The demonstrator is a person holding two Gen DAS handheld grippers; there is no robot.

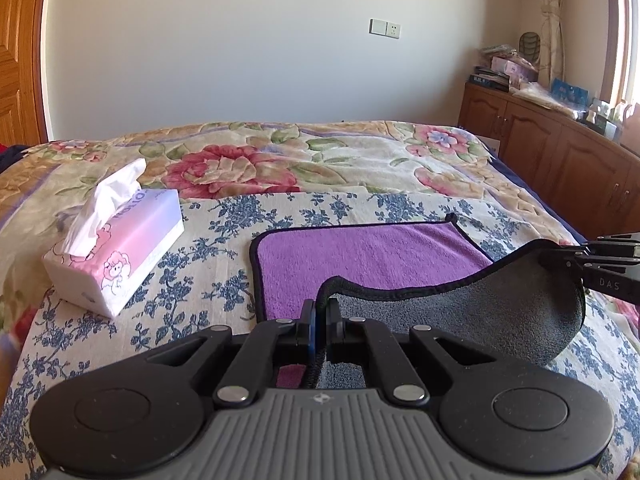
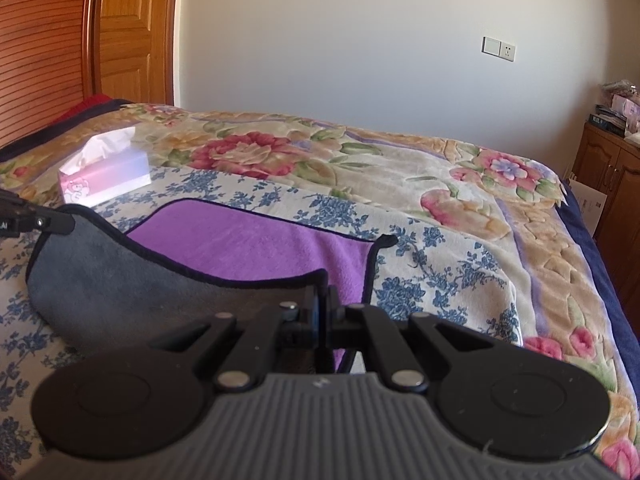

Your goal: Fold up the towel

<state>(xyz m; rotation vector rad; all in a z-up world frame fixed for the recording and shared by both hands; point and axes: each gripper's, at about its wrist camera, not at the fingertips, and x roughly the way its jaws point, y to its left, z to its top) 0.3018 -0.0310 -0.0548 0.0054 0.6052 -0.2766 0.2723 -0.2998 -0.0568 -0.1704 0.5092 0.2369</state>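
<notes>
The towel lies on the bed, purple side up ahead of both jaws, its near edge lifted showing grey. The left gripper and right gripper are each closed on a near corner. It sags between them: soft, light, best held by the corners.

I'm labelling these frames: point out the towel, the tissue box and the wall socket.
towel (image 1: 360, 256): left wrist view, purple face lying flat.
tissue box (image 1: 136, 248): left wrist view, pink side panel.
wall socket (image 2: 498, 49): right wrist view, middle of the white plate.
</notes>
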